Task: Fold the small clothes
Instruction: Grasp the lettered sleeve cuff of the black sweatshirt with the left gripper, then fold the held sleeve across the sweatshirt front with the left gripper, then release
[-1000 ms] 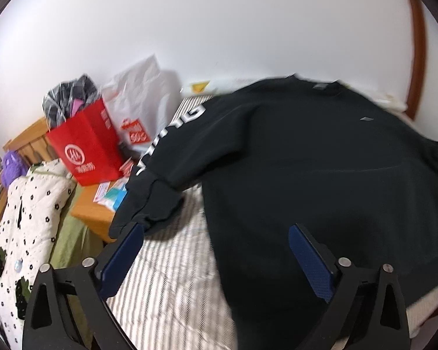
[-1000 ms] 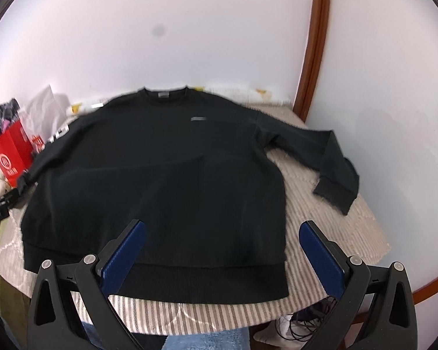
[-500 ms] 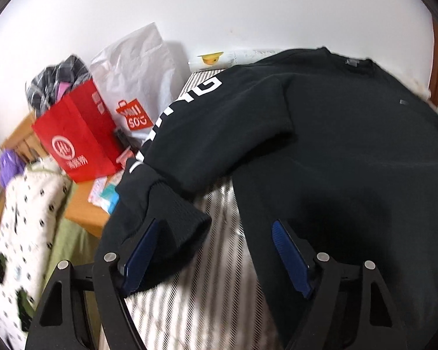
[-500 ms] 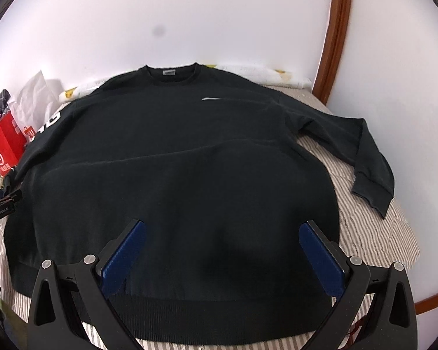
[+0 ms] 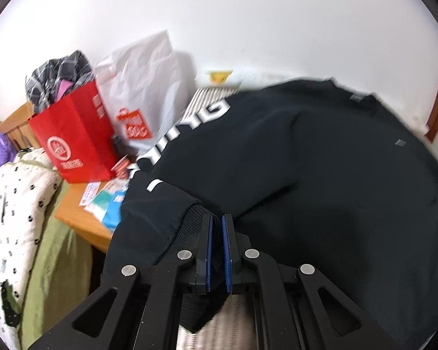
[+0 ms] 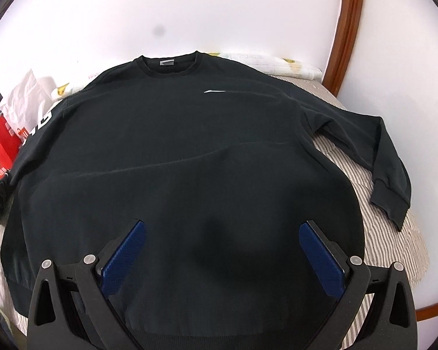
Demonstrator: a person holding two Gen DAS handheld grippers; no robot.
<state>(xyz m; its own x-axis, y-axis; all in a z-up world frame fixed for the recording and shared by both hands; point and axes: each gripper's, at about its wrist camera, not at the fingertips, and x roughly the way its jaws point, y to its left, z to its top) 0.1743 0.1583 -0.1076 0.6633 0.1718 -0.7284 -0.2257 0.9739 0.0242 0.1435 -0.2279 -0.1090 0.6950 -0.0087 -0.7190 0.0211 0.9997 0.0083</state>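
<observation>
The left tool (image 5: 216, 223) has just closed, clamped on the black sweatshirt's (image 6: 184, 151) ribbed cuff (image 5: 189, 224). The right tool (image 6: 222, 230) hangs spread wide above the sweatshirt's near hem, gripping nothing.

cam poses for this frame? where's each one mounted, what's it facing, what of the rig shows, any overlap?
Left wrist: on the left tool, angled down at the sweatshirt cuff it is shut on; its own fingers show.
Right wrist: on the right tool, open, angled down over the sweatshirt body; its fingers show.
Shared: sweatshirt, red bag, striped bedding.
</observation>
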